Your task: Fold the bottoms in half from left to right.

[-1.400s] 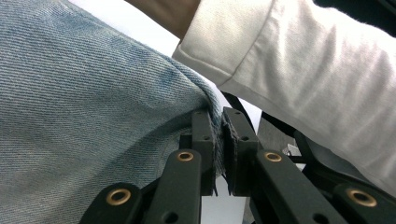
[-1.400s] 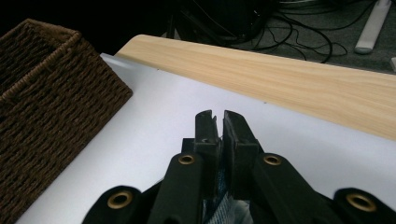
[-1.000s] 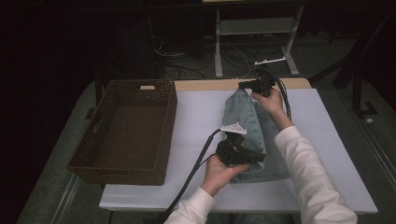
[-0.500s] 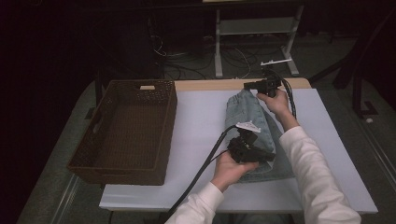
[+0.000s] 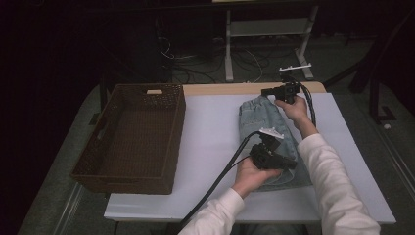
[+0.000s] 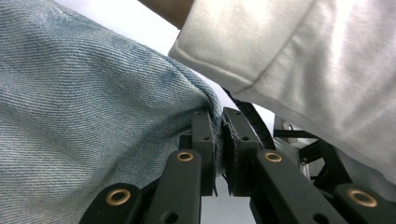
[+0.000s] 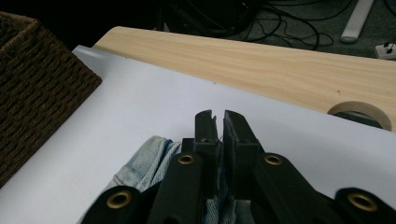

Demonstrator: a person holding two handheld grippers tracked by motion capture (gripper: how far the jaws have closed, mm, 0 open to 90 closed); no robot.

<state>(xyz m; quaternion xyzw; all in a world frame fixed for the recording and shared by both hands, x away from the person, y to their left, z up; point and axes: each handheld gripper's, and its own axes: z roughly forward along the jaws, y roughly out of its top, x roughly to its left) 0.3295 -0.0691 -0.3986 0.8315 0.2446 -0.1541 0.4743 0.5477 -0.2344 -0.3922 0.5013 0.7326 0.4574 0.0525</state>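
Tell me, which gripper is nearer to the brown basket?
Left. The left gripper holds the jeans at their near end, closer to the basket; the right gripper holds their far end.

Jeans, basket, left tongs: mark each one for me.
jeans [image 5: 264, 122]: high view, bare denim near the far end.
basket [image 5: 178, 122]: high view, right wall of the rim.
left tongs [image 6: 221, 135]: left gripper view, between the tips, clamped on the denim edge.

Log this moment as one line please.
left gripper: shut on jeans | right gripper: shut on jeans | basket: beside
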